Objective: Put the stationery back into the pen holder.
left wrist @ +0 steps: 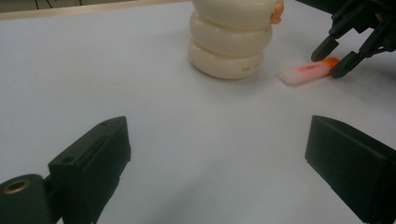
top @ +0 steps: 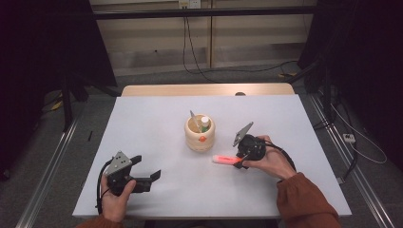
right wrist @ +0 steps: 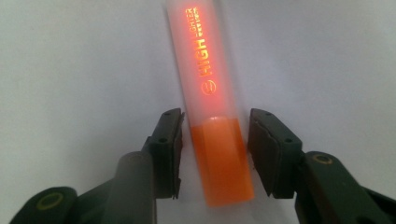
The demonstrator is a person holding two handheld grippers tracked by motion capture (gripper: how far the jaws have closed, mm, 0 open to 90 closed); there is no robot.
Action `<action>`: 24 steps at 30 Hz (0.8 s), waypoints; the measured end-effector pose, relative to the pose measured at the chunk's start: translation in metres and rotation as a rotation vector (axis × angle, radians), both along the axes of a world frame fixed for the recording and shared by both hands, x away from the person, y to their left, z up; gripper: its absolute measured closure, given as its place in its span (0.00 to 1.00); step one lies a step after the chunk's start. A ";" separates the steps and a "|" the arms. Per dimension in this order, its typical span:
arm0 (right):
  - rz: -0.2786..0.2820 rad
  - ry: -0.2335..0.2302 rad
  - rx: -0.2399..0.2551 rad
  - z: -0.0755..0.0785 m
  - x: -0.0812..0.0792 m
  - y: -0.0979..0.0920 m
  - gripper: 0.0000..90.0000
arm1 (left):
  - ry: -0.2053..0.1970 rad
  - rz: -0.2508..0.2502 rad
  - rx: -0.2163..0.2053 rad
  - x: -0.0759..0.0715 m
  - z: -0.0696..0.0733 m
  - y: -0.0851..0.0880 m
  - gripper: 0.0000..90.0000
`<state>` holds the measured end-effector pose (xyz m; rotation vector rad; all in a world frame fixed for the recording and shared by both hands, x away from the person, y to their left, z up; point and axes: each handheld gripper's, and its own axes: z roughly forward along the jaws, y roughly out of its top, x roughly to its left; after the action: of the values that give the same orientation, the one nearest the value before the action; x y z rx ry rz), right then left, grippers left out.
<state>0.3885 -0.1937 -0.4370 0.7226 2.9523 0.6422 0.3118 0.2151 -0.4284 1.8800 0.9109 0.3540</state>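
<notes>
Orange highlighter [right wrist: 212, 116], orange cap; cream holder [top: 199, 135]; white table [top: 142, 142].

A lab: dark curtains [top: 43, 42], floor rails [top: 52, 156], trailing cables [top: 195, 57], white table [top: 152, 142].

Table evenly lit, surroundings dark; close views soft, blurred.

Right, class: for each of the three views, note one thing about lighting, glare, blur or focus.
High view: the table is evenly lit, the room around it dark. Left gripper view: the near fingers are soft, the holder sharper, its top cut off. Right gripper view: the highlighter glows, its lettering bright, and its orange end is blurred between the right gripper pads.
</notes>
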 end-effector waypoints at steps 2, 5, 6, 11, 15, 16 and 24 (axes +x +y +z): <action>0.004 0.006 -0.009 0.001 0.000 0.001 0.64 | 0.000 0.001 0.000 0.000 0.000 0.000 0.07; 0.018 0.003 -0.012 0.001 0.000 0.002 0.68 | -0.002 -0.001 0.003 0.000 0.000 0.000 0.07; 0.024 0.003 -0.012 0.001 0.001 0.002 0.70 | -0.003 -0.001 0.001 0.000 0.000 0.000 0.07; 0.034 0.006 -0.027 0.001 0.003 0.003 0.75 | -0.002 -0.001 0.003 0.000 0.000 0.000 0.07; 0.050 -0.012 -0.029 0.001 0.003 0.002 0.75 | -0.001 -0.002 0.002 0.000 0.000 0.000 0.07; 0.047 -0.009 -0.029 0.001 0.003 0.003 0.75 | -0.001 -0.002 0.002 0.000 0.000 0.000 0.07; 0.017 0.010 -0.009 0.001 0.003 0.001 0.75 | -0.002 -0.002 0.001 0.000 0.000 0.001 0.07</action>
<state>0.3912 -0.1930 -0.4359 0.7032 2.9711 0.6280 0.3120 0.2157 -0.4282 1.8811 0.9075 0.3545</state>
